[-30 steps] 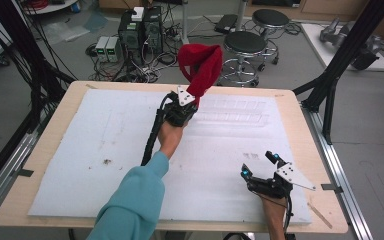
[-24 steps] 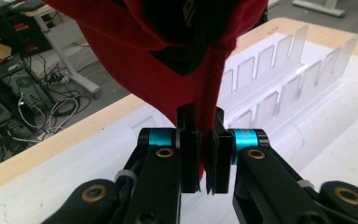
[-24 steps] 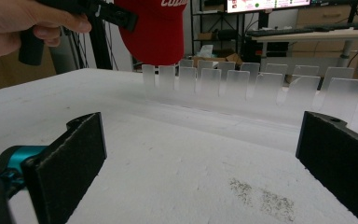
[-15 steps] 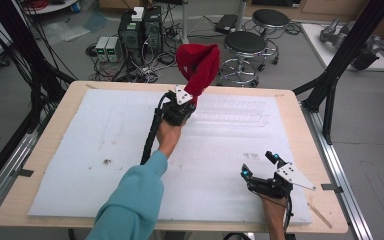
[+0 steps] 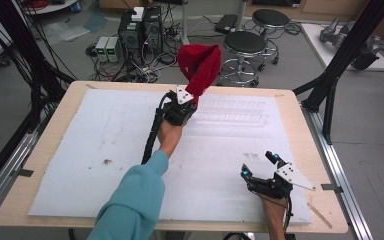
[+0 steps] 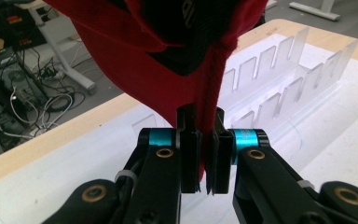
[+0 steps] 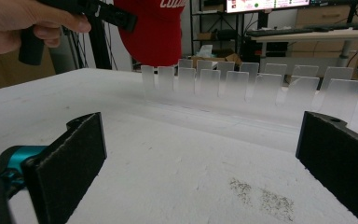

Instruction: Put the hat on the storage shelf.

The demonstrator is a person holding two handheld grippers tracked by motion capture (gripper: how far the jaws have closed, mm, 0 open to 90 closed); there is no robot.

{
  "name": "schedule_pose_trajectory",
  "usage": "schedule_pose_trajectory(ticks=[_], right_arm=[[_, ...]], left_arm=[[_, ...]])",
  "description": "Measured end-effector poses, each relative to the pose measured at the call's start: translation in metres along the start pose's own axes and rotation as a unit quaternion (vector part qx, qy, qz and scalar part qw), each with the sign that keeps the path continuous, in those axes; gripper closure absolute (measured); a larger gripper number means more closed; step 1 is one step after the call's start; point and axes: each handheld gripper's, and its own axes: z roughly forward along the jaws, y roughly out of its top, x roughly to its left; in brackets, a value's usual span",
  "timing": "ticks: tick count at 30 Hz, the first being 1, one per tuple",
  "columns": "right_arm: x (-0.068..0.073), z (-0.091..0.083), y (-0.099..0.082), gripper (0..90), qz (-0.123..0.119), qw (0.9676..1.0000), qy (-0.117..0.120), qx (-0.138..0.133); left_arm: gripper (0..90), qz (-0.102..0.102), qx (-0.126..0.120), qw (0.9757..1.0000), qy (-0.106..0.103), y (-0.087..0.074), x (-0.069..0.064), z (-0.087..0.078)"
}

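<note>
1. Compared with the earlier high-view pictures, nothing has shifted: the left gripper (image 5: 186,100) holds the red cap (image 5: 200,67) at the same height above the far half of the table, and the right gripper (image 5: 260,167) stays at the near right corner of the white foam mat (image 5: 80,145)
2. Left gripper: the jaws are closed almost fully, and the left gripper view shows both black pads clamped on a fold of the red cap's fabric (image 6: 209,116), with the cloth passing down between them
3. Red cap: it hangs clear of the table, rising above the left gripper, with its dark inner lining (image 6: 186,42) turned toward that gripper's camera. In the right gripper view the cap (image 7: 154,32) hangs just above the near end of the clear slotted rack (image 7: 242,84); contact between cap and rack cannot be confirmed
4. Clear slotted rack: it lies on the foam mat at the far right of the table (image 5: 235,112), its upright tabs in two rows, just beside the left gripper
5. Right gripper: the jaws stand wide apart, with nothing between the pads. It rests low over the mat, well apart from the cap, and points toward the rack
6. A person's hand (image 5: 169,134) in a teal sleeve carries the left gripper
</note>
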Motion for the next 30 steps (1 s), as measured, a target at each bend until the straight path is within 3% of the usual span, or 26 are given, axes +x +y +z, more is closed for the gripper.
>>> schedule_pose_trajectory(ticks=[7, 12, 25, 27, 30], right_arm=[[-0.001, 0.0, 0.0, 0.4, -0.002, 1.0, 0.0, -0.001], [-0.001, 0.0, 0.0, 0.4, 0.001, 1.0, 0.001, -0.003], [-0.001, -0.001, -0.001, 0.4, 0.004, 1.0, -0.002, -0.006], [0.0, -0.001, -0.001, 0.4, 0.0, 1.0, -0.004, -0.008], [0.001, -0.001, -0.001, 0.4, -0.005, 0.9999, -0.002, -0.009]], left_arm=[[85.4, 0.008, 0.022, 0.9997, 0.002, -0.004, -0.006, 0.008], [85.3, 0.006, 0.024, 0.9997, -0.001, -0.008, -0.004, 0.012], [81.9, 0.007, 0.035, 0.9985, -0.042, -0.024, -0.002, 0.013], [74.7, 0.001, 0.039, 0.9978, -0.053, -0.026, -0.002, 0.013], [66.7, -0.004, 0.047, 0.9974, -0.054, -0.029, 0.001, 0.012]])
